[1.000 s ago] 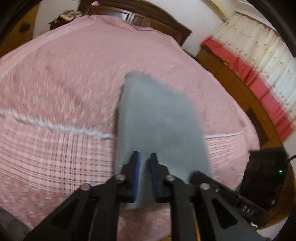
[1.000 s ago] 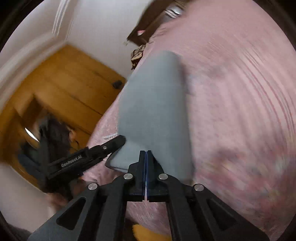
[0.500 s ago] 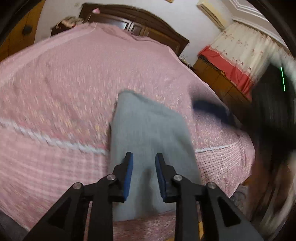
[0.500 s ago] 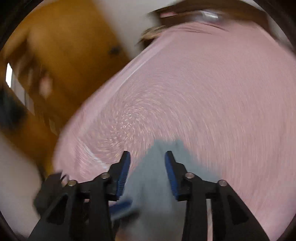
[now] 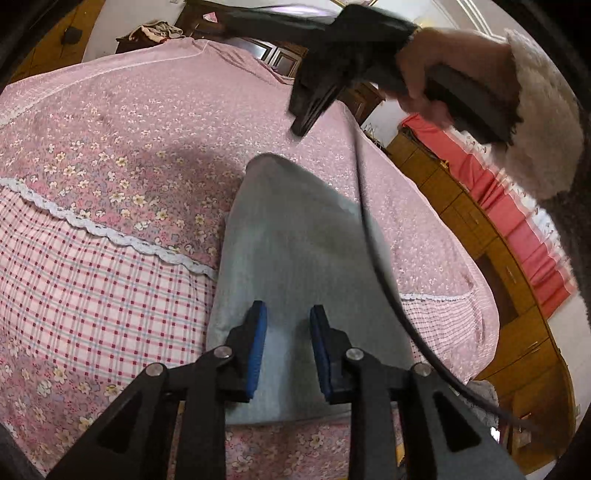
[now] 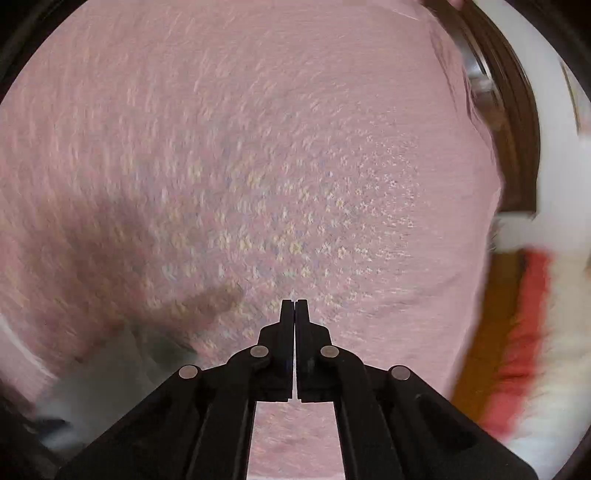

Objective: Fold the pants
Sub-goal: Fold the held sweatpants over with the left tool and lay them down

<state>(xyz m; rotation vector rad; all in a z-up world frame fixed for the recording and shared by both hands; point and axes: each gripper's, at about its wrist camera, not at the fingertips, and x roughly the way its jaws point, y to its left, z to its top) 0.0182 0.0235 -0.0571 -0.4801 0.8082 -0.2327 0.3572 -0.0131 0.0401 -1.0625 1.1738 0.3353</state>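
Observation:
The grey pants [image 5: 295, 240] lie folded in a long flat strip on the pink floral bed [image 5: 110, 129], their near end at the bed's front edge. My left gripper [image 5: 288, 310] hovers over that near end, open, its blue pads [image 5: 258, 332] apart and not pressing the cloth. A hand [image 5: 436, 62] in a fleecy white sleeve [image 5: 543, 110] holds the right gripper's black body [image 5: 354, 44] above the bed's far right. In the right wrist view my right gripper [image 6: 294, 306] is shut with nothing in it, over the bedspread [image 6: 258, 166]. A blurred grey patch of pants [image 6: 110, 369] shows at lower left.
A black cable [image 5: 373, 240] hangs from the right gripper across the pants' right side. A dark wooden headboard [image 5: 280, 55] ends the bed. Wooden cabinets [image 5: 480, 206] and a red and white curtain [image 5: 517, 221] line the right. Clothes are piled on a nightstand [image 5: 155, 29].
Both grippers let go of the pants, which now lie on the bed. The left jaws went from shut to open. The right opened, shut again and rose away over the bed.

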